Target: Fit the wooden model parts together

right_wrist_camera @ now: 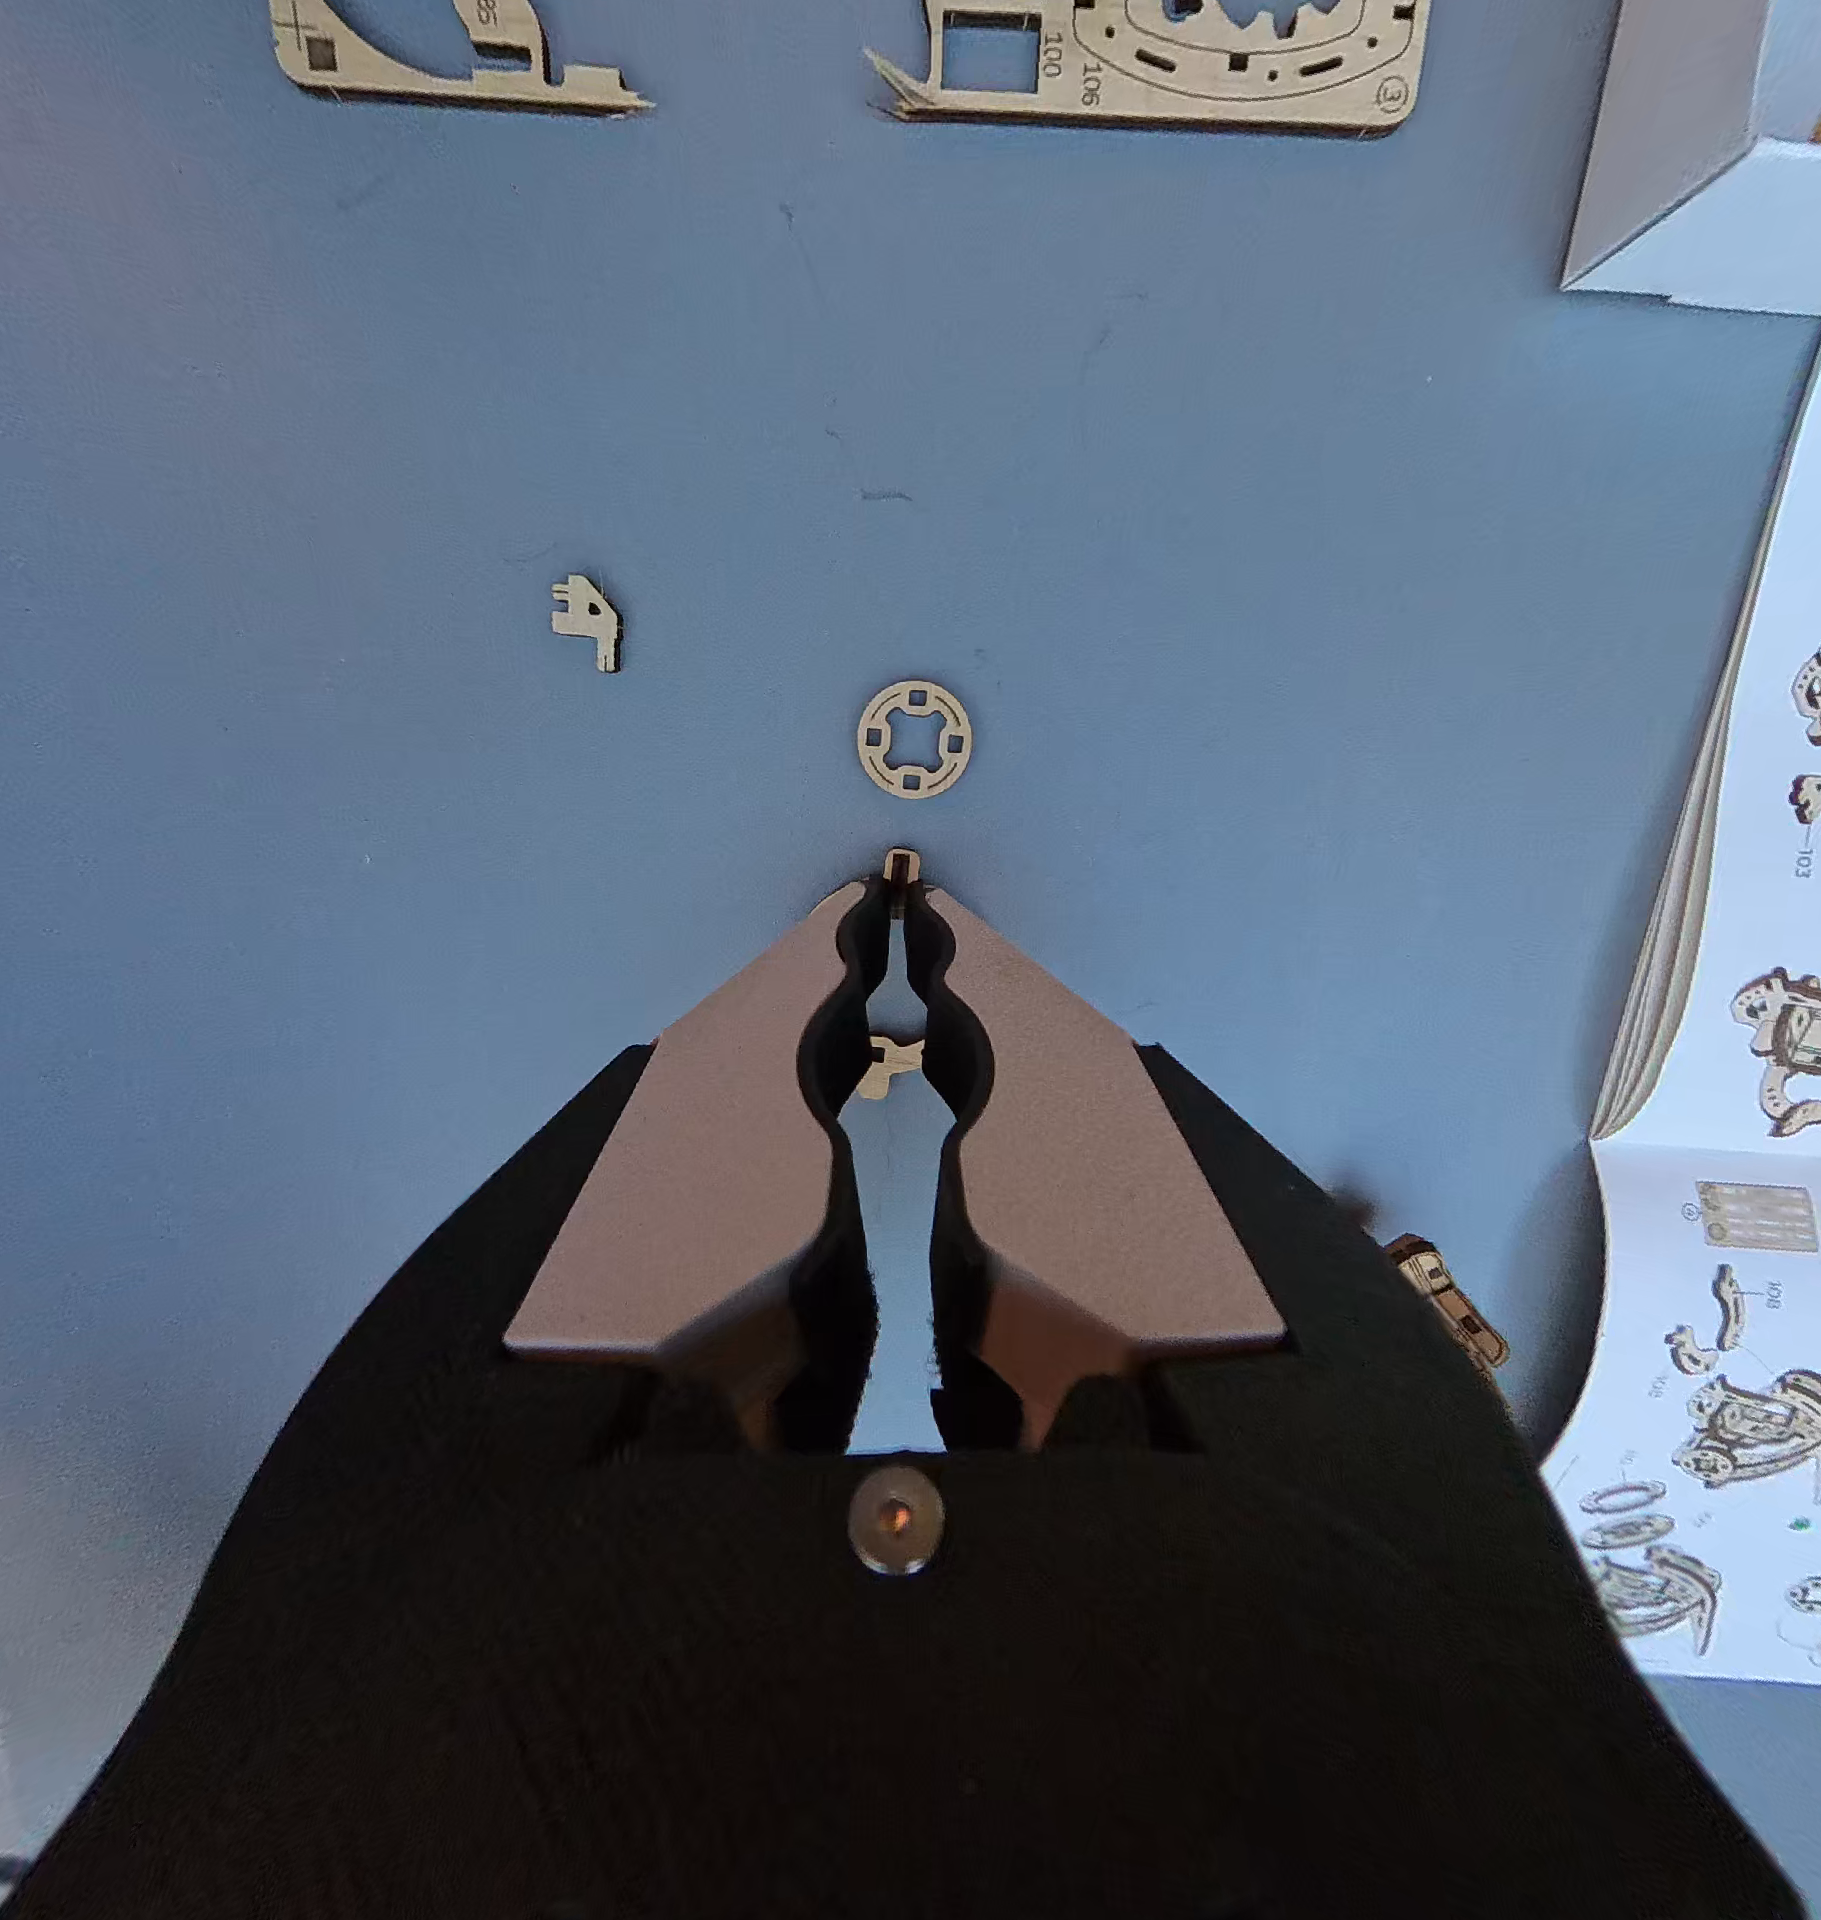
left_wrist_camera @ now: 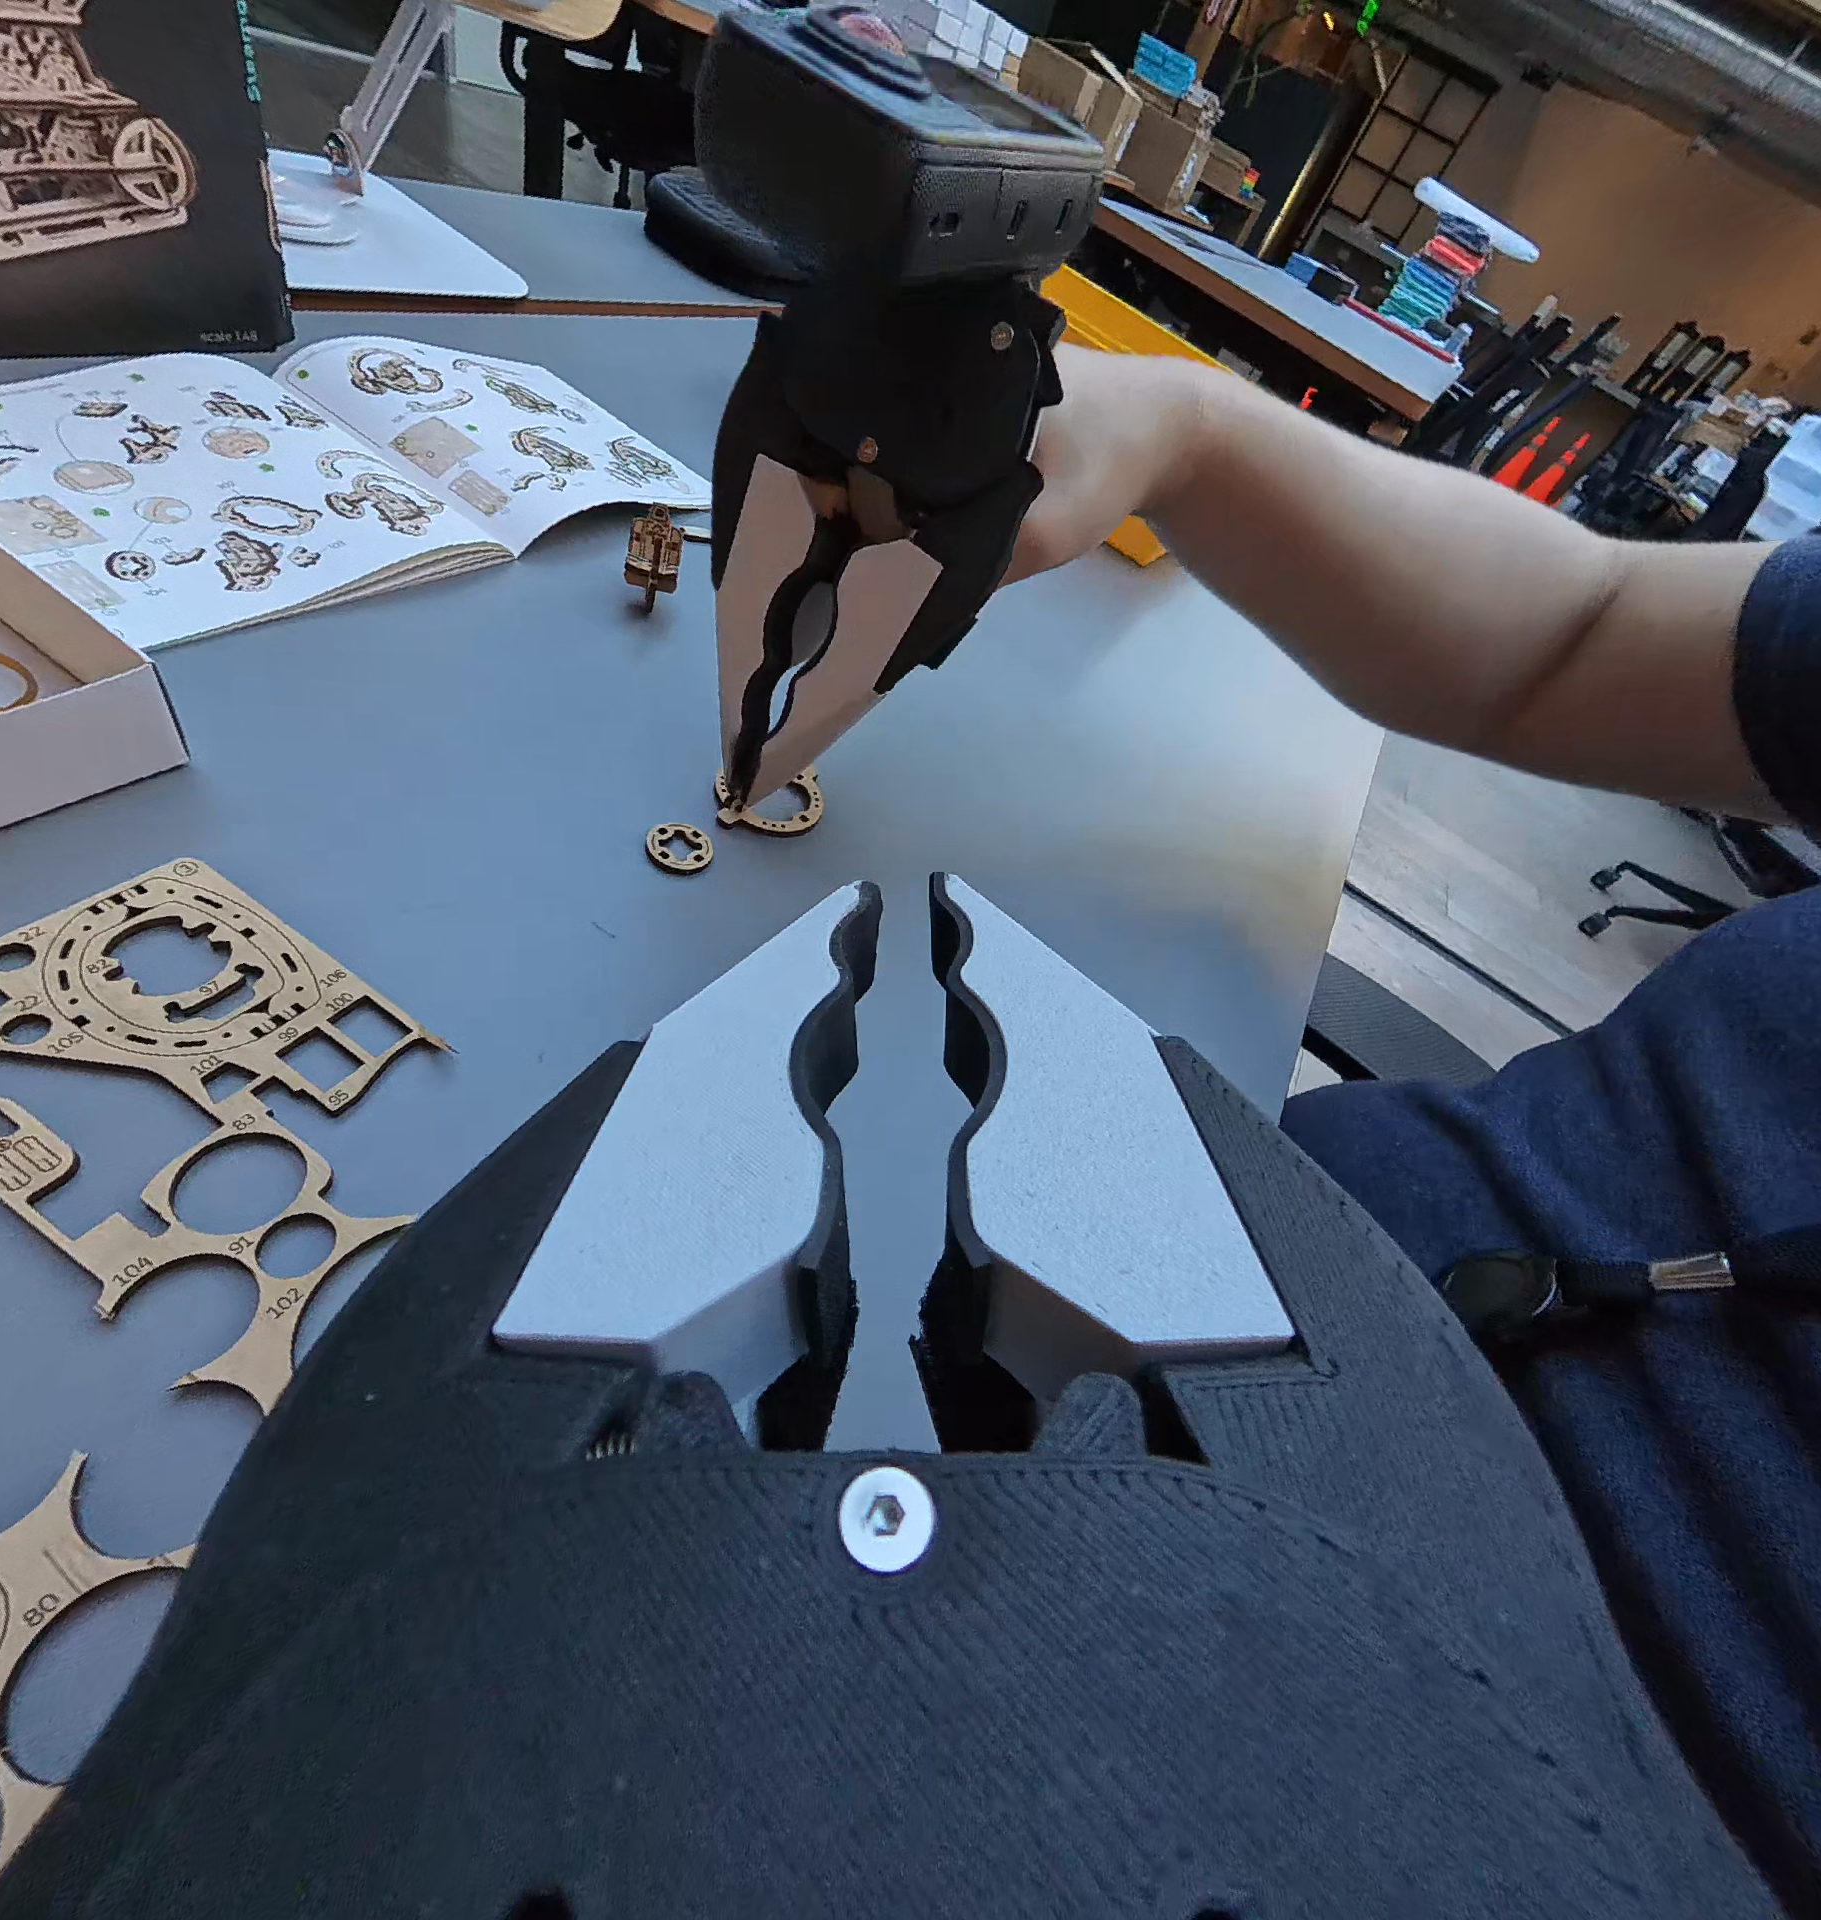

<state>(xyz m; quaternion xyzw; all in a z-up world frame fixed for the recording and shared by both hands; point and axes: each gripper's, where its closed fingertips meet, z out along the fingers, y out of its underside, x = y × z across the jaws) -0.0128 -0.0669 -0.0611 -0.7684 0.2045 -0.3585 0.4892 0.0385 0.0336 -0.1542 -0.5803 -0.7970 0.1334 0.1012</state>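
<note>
My right claw (right_wrist_camera: 900,902) points down at the grey bench (right_wrist_camera: 366,416), tips pinching the edge of a large wooden ring part (left_wrist_camera: 771,805) that lies flat there; from its own camera only a small tab of that part (right_wrist_camera: 901,864) pokes past the tips, so I'd say pinching, though the contact is hard to see. A small notched ring (right_wrist_camera: 914,739) lies just beyond, mid-frame, and a little hooked piece (right_wrist_camera: 588,620) sits further left. My left claw (left_wrist_camera: 906,904) hovers lower centre in its view, tips slightly apart, holding nothing. Punched-out wooden sheets (left_wrist_camera: 158,1039) lie at left, an open instruction booklet (left_wrist_camera: 262,488) upper left.
</note>
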